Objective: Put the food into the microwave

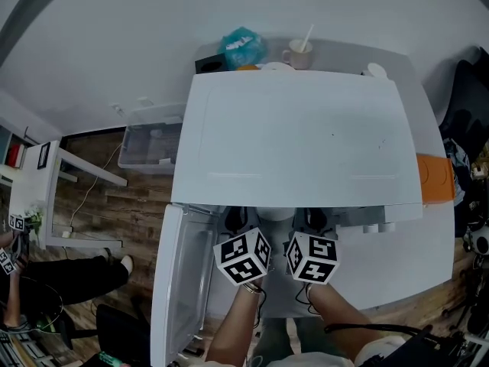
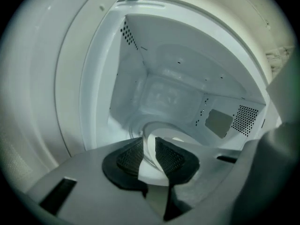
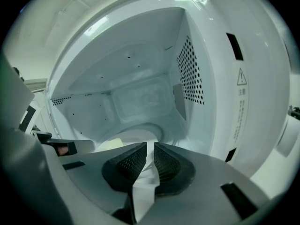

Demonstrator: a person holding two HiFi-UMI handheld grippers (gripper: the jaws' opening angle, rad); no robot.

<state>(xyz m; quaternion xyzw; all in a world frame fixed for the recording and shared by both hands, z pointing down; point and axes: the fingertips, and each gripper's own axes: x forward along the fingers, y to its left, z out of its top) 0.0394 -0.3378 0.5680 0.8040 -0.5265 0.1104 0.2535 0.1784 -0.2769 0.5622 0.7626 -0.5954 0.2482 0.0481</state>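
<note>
Inside the microwave (image 1: 294, 136), left hand-held gripper (image 2: 149, 150), right hand-held gripper (image 3: 150, 153), both clamped on white dish (image 2: 149, 175)

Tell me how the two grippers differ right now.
The left gripper clamps the white dish's left rim; the right gripper clamps its right rim. The left gripper is by the open door, the right gripper by the frame's warning label. Both are shut, at the microwave's mouth.

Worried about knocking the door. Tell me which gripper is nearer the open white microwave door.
Left. The left gripper, shut on the white dish, is beside the open white microwave door at the opening's left; the right gripper, gripping the same dish, is farther right.
</note>
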